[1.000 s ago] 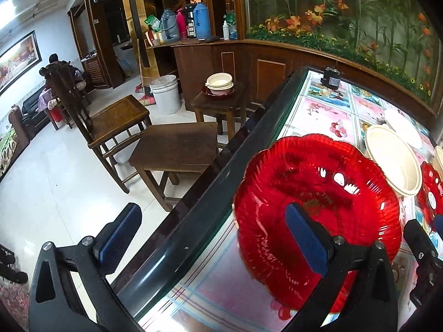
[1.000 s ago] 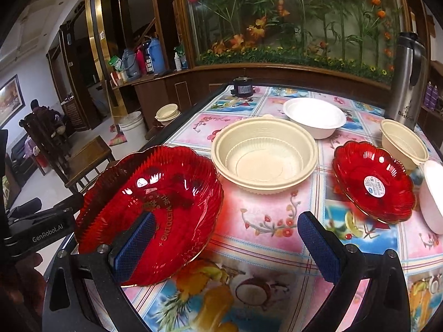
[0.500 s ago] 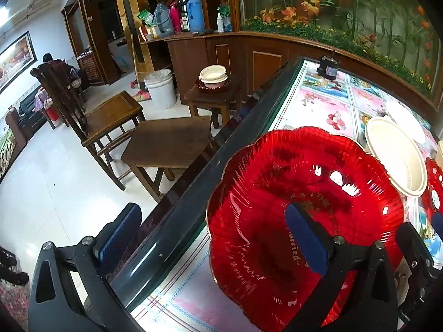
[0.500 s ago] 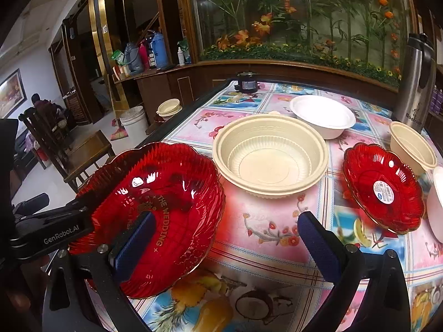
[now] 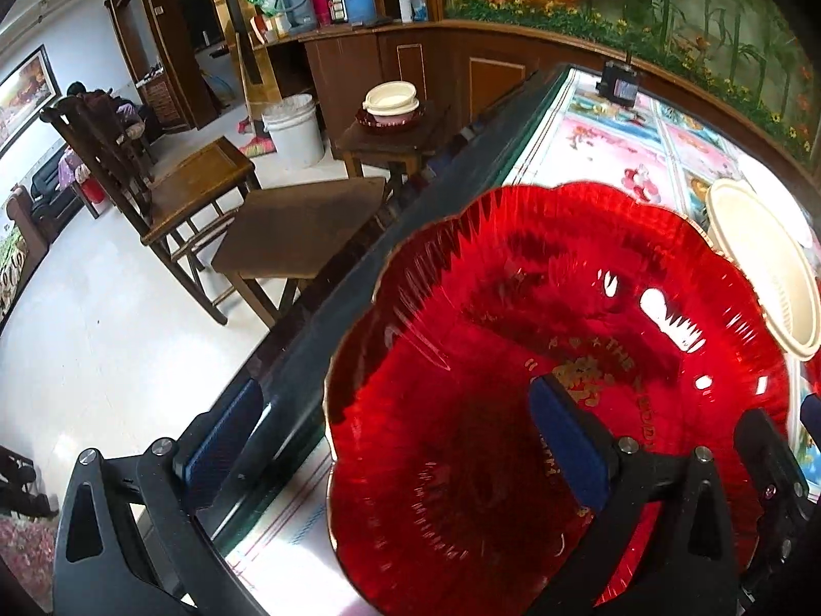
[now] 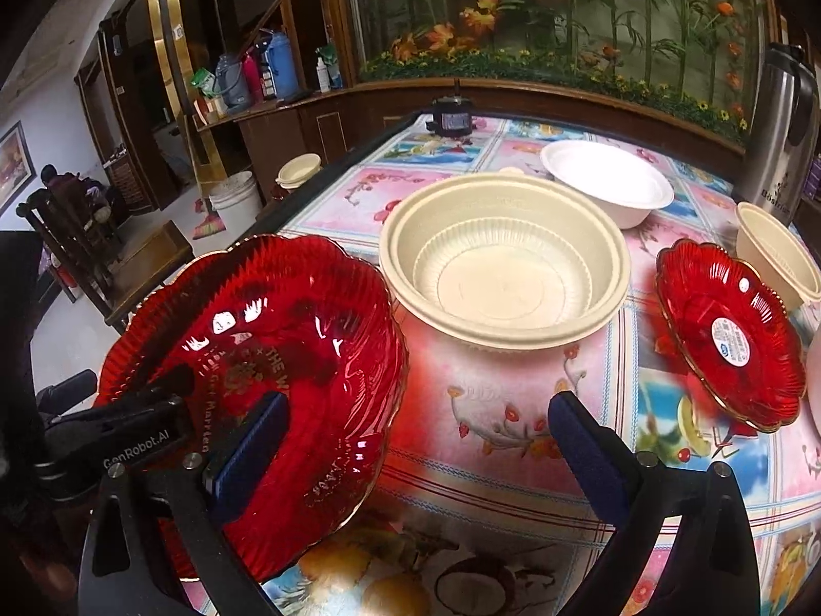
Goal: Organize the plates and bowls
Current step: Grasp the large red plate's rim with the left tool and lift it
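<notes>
A large red glass plate (image 5: pixel 539 339) (image 6: pixel 287 339) sits tilted at the table's left edge. My left gripper (image 5: pixel 395 441) is open; its right finger lies over the plate and its left finger is off the table edge. My right gripper (image 6: pixel 415 457) is open, its left finger over the plate's near rim. A big cream bowl (image 6: pixel 505 262) (image 5: pixel 764 267) stands behind the plate. A small red plate (image 6: pixel 728 333), a white bowl (image 6: pixel 608 187) and a small cream bowl (image 6: pixel 777 251) lie to the right.
A steel thermos (image 6: pixel 782 128) stands at the far right and a small dark device (image 6: pixel 451 120) at the table's far end. Off the left edge are wooden chairs (image 5: pixel 200 195), a stool (image 5: pixel 303 226) and a side table with stacked bowls (image 5: pixel 392 102).
The red plate has come nearer to both cameras and tilted up more. Both grippers stay open around it.
</notes>
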Demonstrator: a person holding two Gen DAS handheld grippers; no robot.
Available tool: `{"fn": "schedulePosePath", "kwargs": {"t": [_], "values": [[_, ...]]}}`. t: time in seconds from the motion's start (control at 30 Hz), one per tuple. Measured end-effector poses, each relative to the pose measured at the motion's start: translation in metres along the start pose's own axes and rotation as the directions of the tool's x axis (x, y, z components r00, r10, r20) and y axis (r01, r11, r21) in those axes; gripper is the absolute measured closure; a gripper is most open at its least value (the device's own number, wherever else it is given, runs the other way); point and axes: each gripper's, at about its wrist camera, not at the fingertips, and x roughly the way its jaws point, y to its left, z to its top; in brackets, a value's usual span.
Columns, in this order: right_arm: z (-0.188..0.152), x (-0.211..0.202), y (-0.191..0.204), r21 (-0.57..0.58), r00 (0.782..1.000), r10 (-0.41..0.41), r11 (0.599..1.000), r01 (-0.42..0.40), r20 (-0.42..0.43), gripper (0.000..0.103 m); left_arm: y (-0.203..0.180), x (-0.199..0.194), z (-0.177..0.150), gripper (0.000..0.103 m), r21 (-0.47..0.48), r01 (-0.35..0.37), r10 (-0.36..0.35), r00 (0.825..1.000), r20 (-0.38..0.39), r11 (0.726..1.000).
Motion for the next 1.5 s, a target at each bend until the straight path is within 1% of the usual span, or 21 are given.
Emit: {"fn": "schedulePosePath", "kwargs": {"t": [0.27, 0.4, 0.47, 0.5, 0.57, 0.63, 0.67, 0.7, 0.73, 0.77, 0.8, 0.87, 0.97, 1.07, 1.17, 1.27, 1.33, 1.4, 1.43, 1.47, 1.5], "values": [[0.002, 0.008, -0.001, 0.015, 1.000, 0.000, 1.000, 0.001, -0.027, 0.008, 0.003, 0.006, -0.001, 0.000, -0.025, 0.004, -0.004, 1.000, -0.014, 1.000], [0.000, 0.018, 0.000, 0.013, 0.998, -0.007, 1.000, 0.008, -0.069, 0.017, 0.002, 0.006, -0.001, 0.000, -0.024, -0.001, 0.001, 1.000, -0.010, 1.000], [0.000, 0.023, -0.001, 0.021, 0.996, -0.006, 1.000, 0.007, -0.084, 0.025, 0.001, 0.005, -0.002, 0.000, -0.023, -0.003, 0.003, 1.000, -0.005, 1.000], [0.000, 0.025, -0.002, 0.027, 0.996, -0.003, 1.000, 0.006, -0.093, 0.033, 0.000, 0.005, -0.001, 0.000, -0.023, -0.003, 0.003, 1.000, -0.002, 1.000], [0.000, 0.026, -0.002, 0.029, 0.996, -0.013, 0.999, 0.016, -0.086, 0.040, -0.001, 0.005, -0.002, 0.000, -0.017, 0.000, 0.000, 1.000, 0.007, 1.000], [0.001, 0.025, -0.002, 0.043, 0.997, 0.015, 0.999, -0.012, -0.081, 0.058, -0.004, 0.001, -0.002, 0.011, 0.000, 0.001, -0.001, 1.000, 0.019, 1.000], [0.001, 0.025, -0.002, 0.050, 0.996, 0.036, 0.998, -0.032, -0.081, 0.065, -0.007, -0.001, -0.002, 0.014, 0.013, 0.002, -0.003, 1.000, 0.024, 1.000], [0.001, 0.025, -0.002, 0.061, 0.994, 0.069, 0.996, -0.064, -0.083, 0.079, -0.010, -0.002, -0.002, 0.021, 0.028, 0.004, -0.005, 1.000, 0.029, 1.000], [0.001, 0.025, 0.000, 0.072, 0.991, 0.097, 0.993, -0.090, -0.088, 0.089, -0.012, -0.004, -0.003, 0.029, 0.040, 0.004, -0.005, 0.999, 0.032, 0.999], [0.000, 0.025, 0.001, 0.079, 0.990, 0.110, 0.992, -0.103, -0.091, 0.088, -0.013, -0.006, -0.004, 0.035, 0.048, 0.017, -0.018, 0.999, 0.032, 0.999], [-0.001, 0.023, 0.002, 0.088, 0.990, 0.102, 0.992, -0.094, -0.092, 0.089, -0.014, -0.007, -0.005, 0.046, 0.050, 0.040, -0.042, 0.999, 0.026, 0.998], [-0.004, 0.020, 0.003, 0.099, 0.989, 0.114, 0.990, -0.105, -0.095, 0.090, -0.013, -0.010, -0.007, 0.047, 0.049, 0.038, -0.039, 0.999, 0.023, 0.998], [-0.012, 0.012, 0.001, 0.115, 0.986, 0.129, 0.987, -0.116, -0.109, 0.090, -0.012, -0.018, -0.017, 0.052, 0.071, 0.020, -0.023, 0.999, 0.034, 0.997], [-0.023, 0.001, -0.002, 0.124, 0.982, 0.137, 0.985, -0.121, -0.128, 0.090, -0.010, -0.030, -0.033, 0.052, 0.101, 0.016, -0.021, 0.999, 0.046, 0.995], [-0.039, -0.015, 0.000, 0.109, 0.979, 0.147, 0.985, -0.132, -0.143, 0.090, -0.001, -0.042, -0.046, 0.052, 0.103, 0.030, -0.033, 0.999, 0.026, 0.994], [-0.058, -0.032, 0.002, 0.104, 0.974, 0.169, 0.983, -0.154, -0.148, 0.089, 0.002, -0.054, -0.064, 0.052, 0.137, -0.003, -0.005, 0.998, 0.056, 0.991], [-0.069, -0.044, 0.007, 0.083, 0.975, 0.163, 0.985, -0.152, -0.153, 0.088, 0.005, -0.057, -0.067, 0.050, 0.130, -0.001, -0.004, 0.999, 0.043, 0.992], [-0.070, -0.046, 0.008, 0.073, 0.973, 0.165, 0.985, -0.155, -0.164, 0.085, 0.009, -0.059, -0.067, 0.049, 0.114, 0.039, -0.040, 0.999, 0.005, 0.993], [-0.070, -0.048, 0.006, 0.084, 0.967, 0.188, 0.981, -0.175, -0.173, 0.084, 0.013, -0.062, -0.066, 0.048, 0.098, 0.051, -0.050, 0.999, -0.008, 0.994], [-0.070, -0.053, 0.002, 0.105, 0.961, 0.215, 0.974, -0.199, -0.173, 0.082, 0.019, -0.069, -0.065, 0.047, 0.075, 0.047, -0.048, 0.999, -0.001, 0.996], [-0.070, -0.059, -0.004, 0.120, 0.958, 0.237, 0.968, -0.219, -0.164, 0.079, 0.023, -0.075, -0.064, 0.043, 0.061, 0.042, -0.043, 0.999, 0.016, 0.997]]}}
